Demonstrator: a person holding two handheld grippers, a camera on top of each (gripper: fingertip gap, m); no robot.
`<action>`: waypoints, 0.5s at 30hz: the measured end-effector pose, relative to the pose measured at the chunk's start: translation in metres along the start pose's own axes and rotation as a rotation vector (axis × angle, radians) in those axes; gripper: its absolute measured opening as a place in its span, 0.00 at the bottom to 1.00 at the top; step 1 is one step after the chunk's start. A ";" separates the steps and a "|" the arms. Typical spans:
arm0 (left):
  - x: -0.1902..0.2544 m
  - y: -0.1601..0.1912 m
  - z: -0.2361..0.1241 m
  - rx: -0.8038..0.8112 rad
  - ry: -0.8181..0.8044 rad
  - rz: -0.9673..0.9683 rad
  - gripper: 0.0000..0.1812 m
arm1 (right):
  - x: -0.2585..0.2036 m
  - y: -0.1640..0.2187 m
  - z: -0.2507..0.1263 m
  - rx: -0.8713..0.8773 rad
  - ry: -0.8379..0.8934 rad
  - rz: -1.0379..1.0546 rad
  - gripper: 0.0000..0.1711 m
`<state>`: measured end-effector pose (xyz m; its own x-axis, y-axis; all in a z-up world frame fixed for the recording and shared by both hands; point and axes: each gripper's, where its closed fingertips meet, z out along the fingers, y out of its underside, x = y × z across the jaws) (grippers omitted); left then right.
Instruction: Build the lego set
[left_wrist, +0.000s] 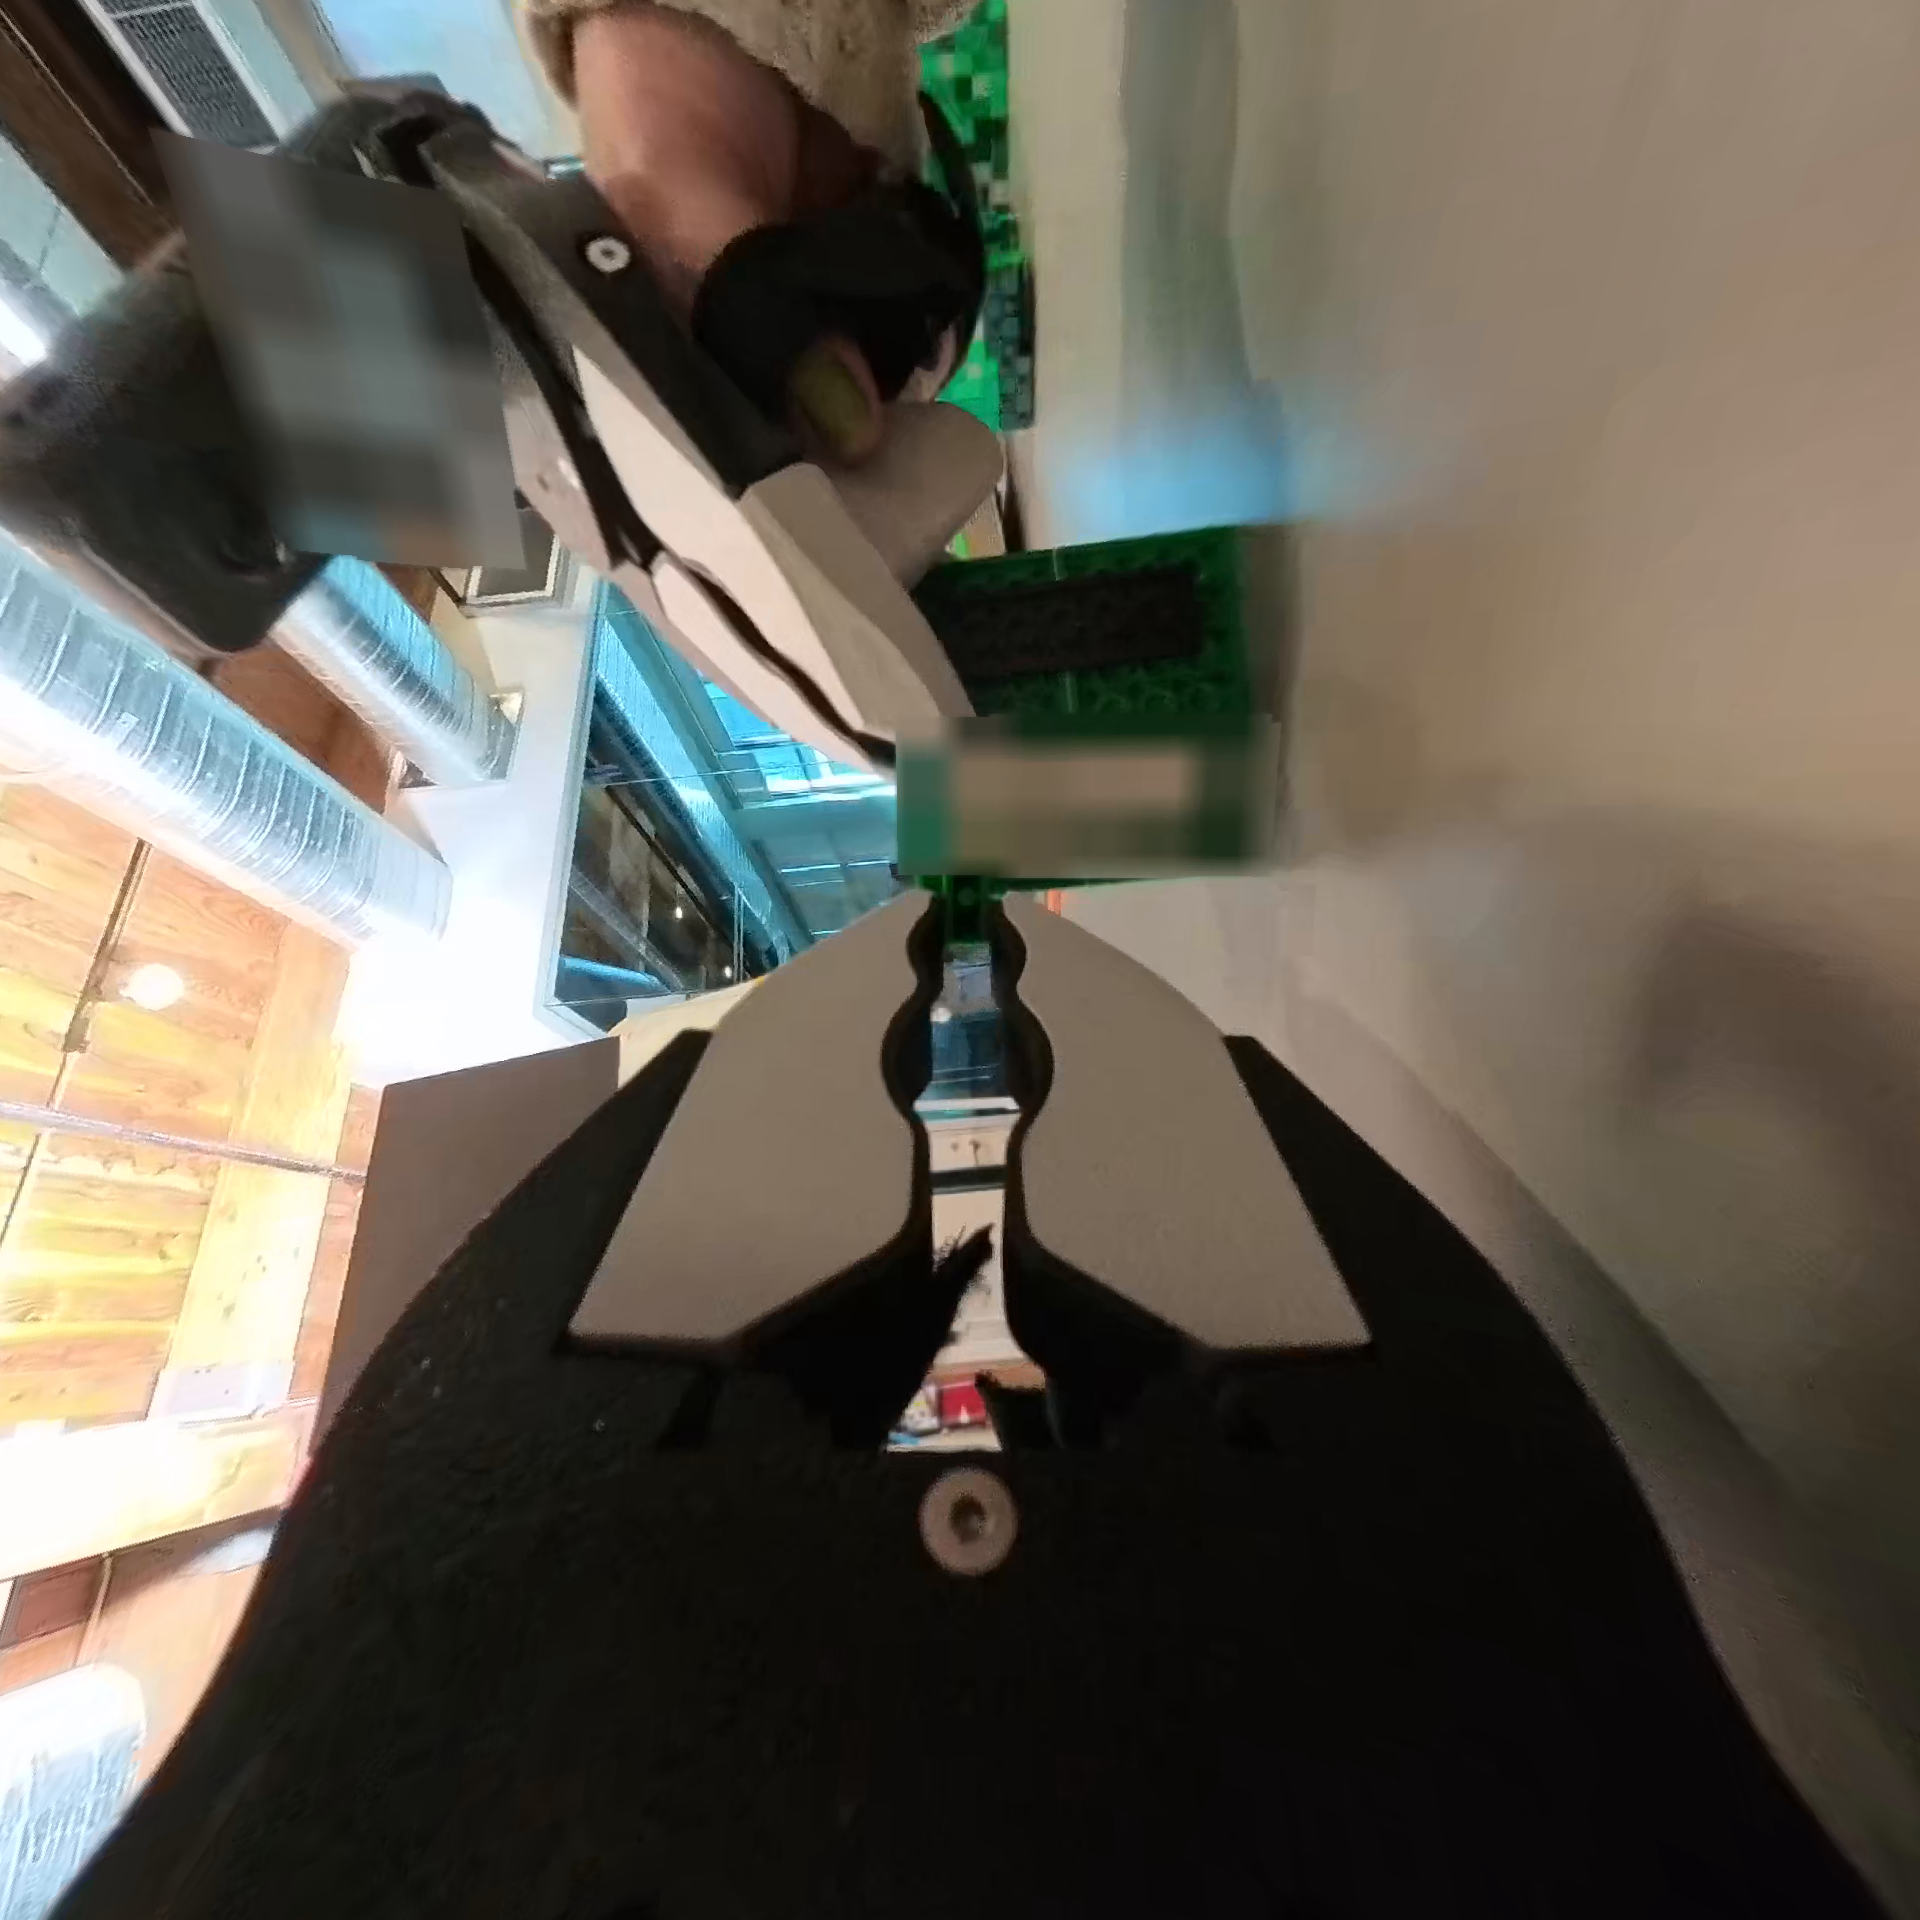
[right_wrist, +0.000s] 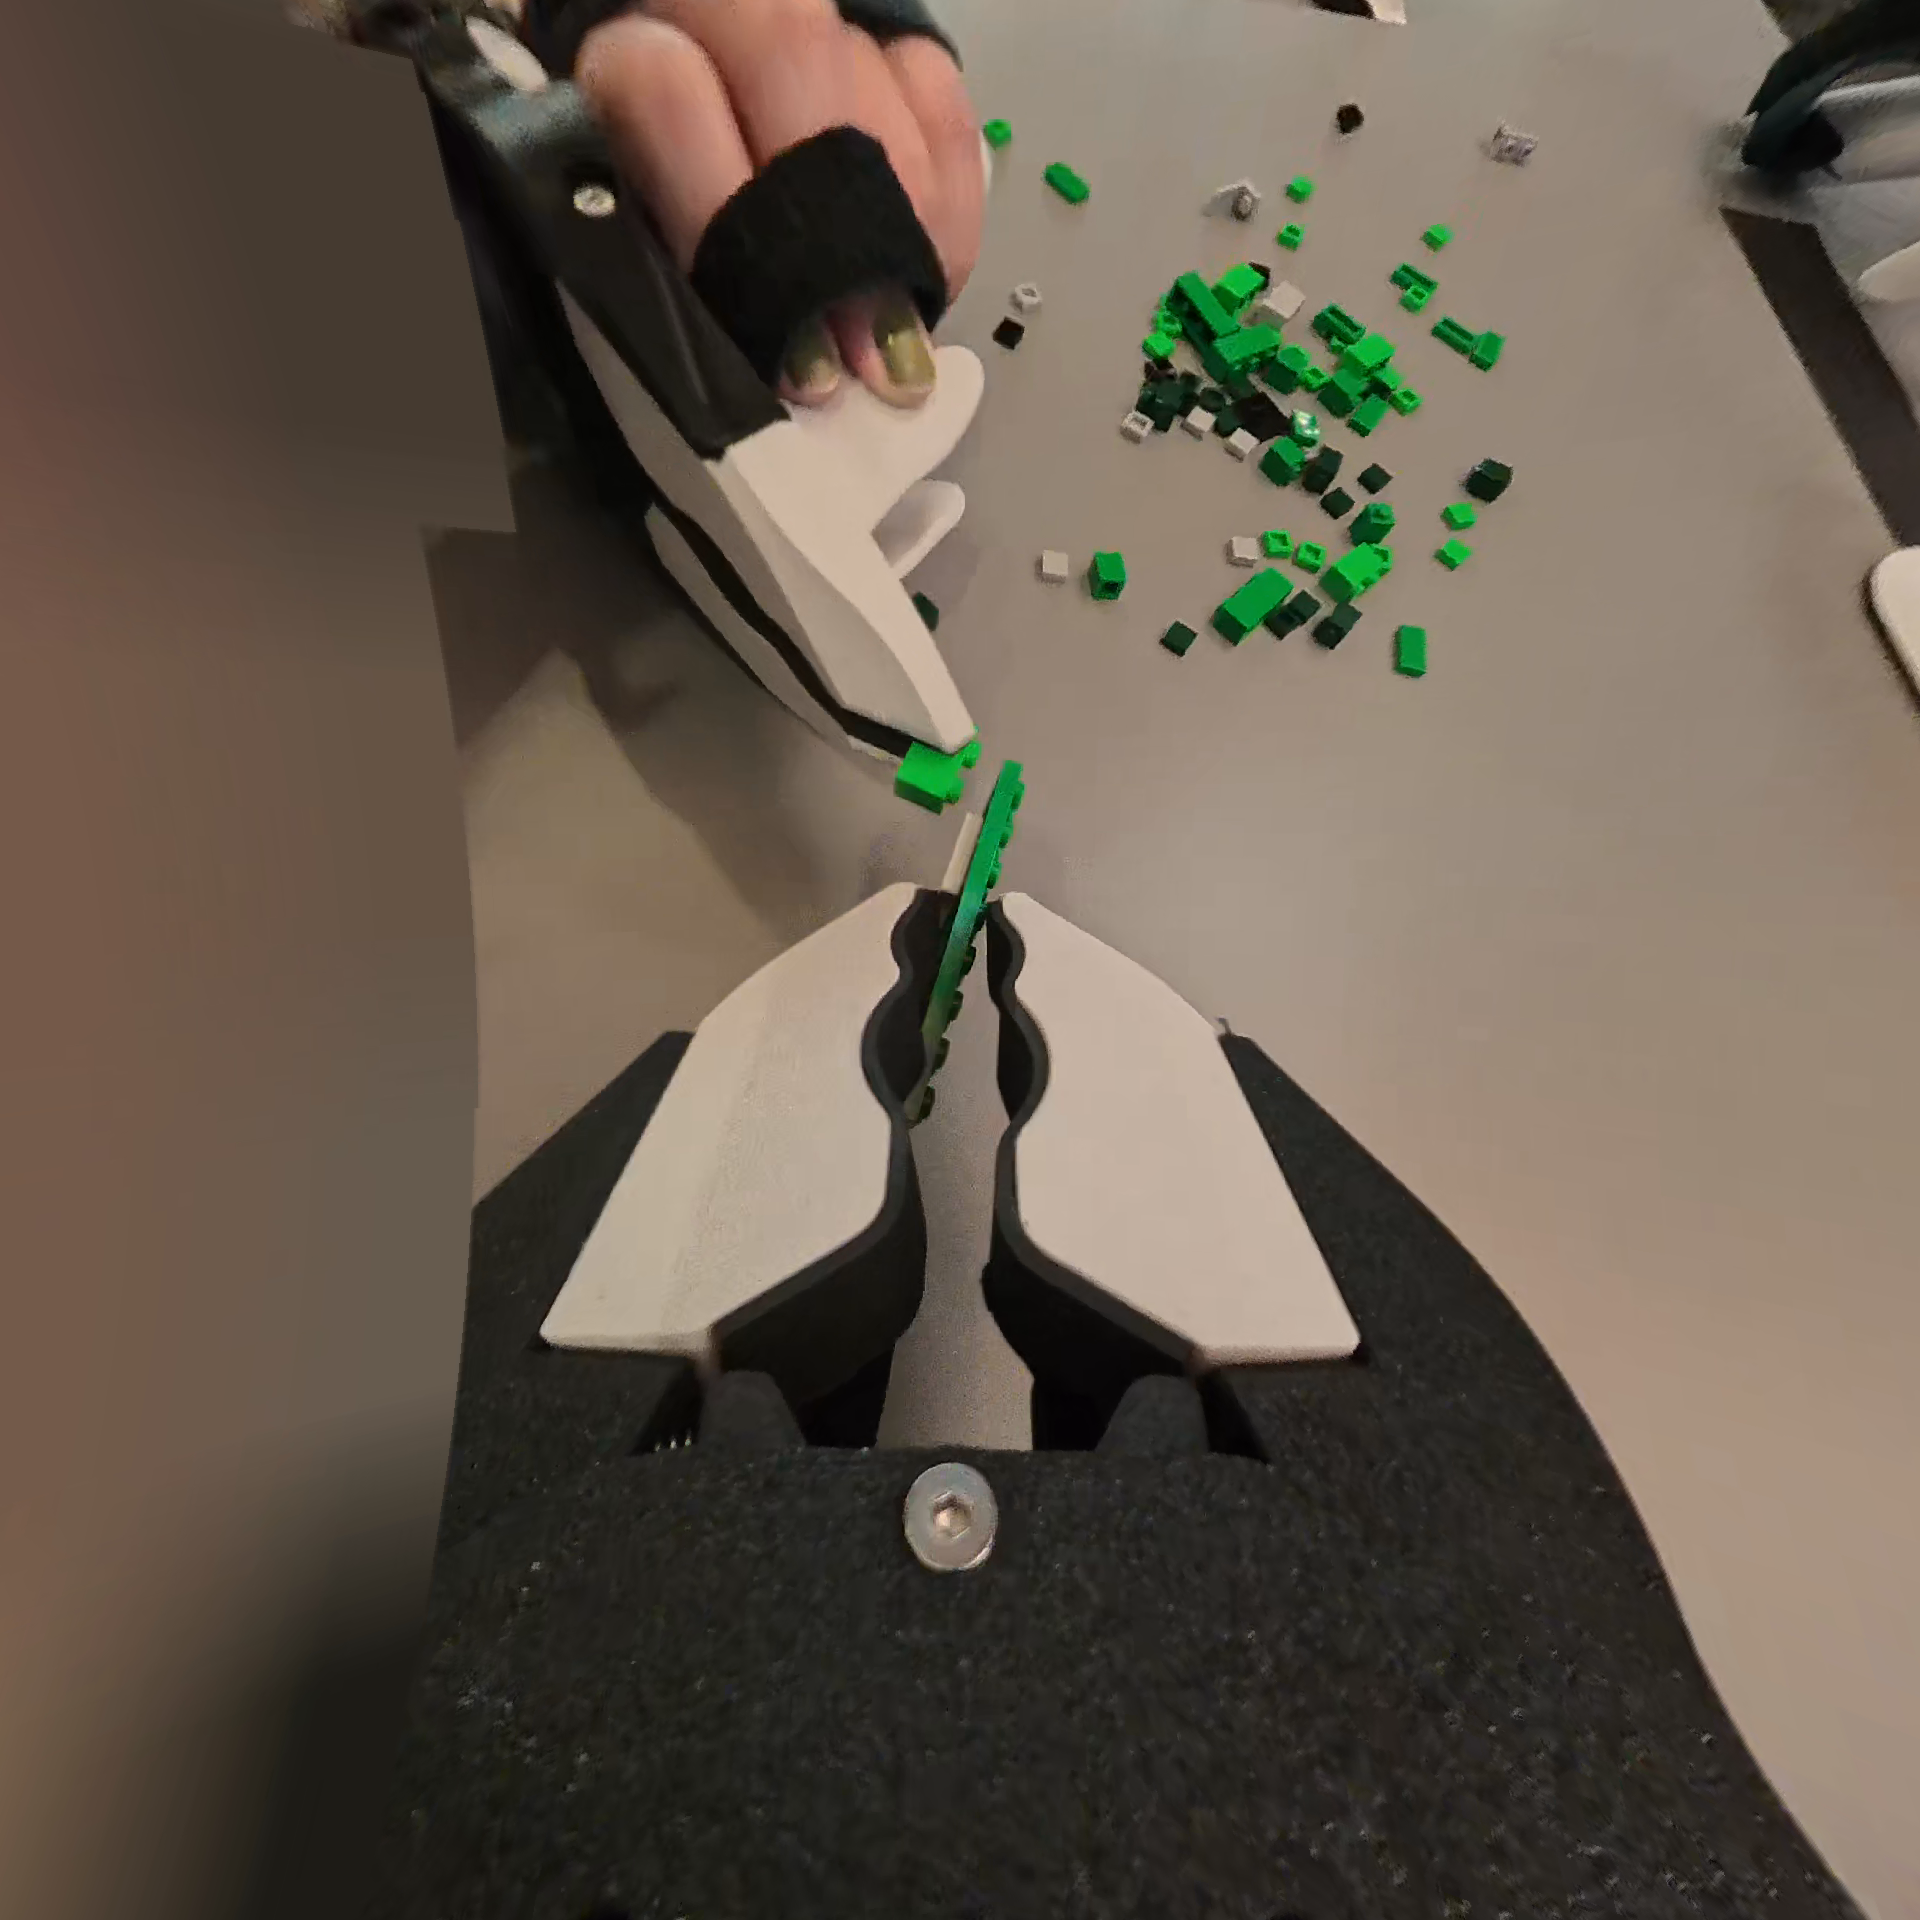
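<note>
In the right wrist view my right gripper (right_wrist: 961, 899) is shut on a thin green studded plate (right_wrist: 992, 821), seen edge-on and tilted above the table. My left gripper (right_wrist: 940, 753) comes in from the upper left, shut on a small bright green brick (right_wrist: 928, 779) held just left of the plate's top edge; I cannot tell whether they touch. In the left wrist view my left gripper (left_wrist: 961, 909) pinches the green brick (left_wrist: 958, 896) right below the plate (left_wrist: 1231, 623), which carries a black block (left_wrist: 1070, 623). The right gripper (left_wrist: 914, 707) holds the plate's left side.
A scattered pile of loose green, dark green, black and grey bricks (right_wrist: 1309, 416) lies on the grey table (right_wrist: 1455, 935) at the back right. A person's hand (right_wrist: 810, 135) with a black finger strap works the left gripper. A white object (right_wrist: 1896, 623) sits at the right edge.
</note>
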<state>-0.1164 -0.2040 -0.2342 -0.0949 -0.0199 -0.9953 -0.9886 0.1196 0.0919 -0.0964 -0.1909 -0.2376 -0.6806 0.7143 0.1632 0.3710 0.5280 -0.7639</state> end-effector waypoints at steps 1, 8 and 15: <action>-0.001 0.000 0.000 0.002 -0.005 0.000 0.04 | 0.000 0.001 0.000 -0.015 0.021 -0.031 0.05; -0.003 -0.003 0.002 0.016 -0.015 -0.006 0.04 | -0.001 0.000 0.002 -0.042 0.044 -0.031 0.08; -0.006 -0.005 0.006 0.024 -0.030 -0.008 0.04 | -0.003 -0.006 0.003 -0.017 0.037 -0.004 0.08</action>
<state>-0.1100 -0.1986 -0.2291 -0.0832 0.0083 -0.9965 -0.9862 0.1431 0.0835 -0.0988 -0.1977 -0.2351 -0.6579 0.7289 0.1893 0.3794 0.5380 -0.7527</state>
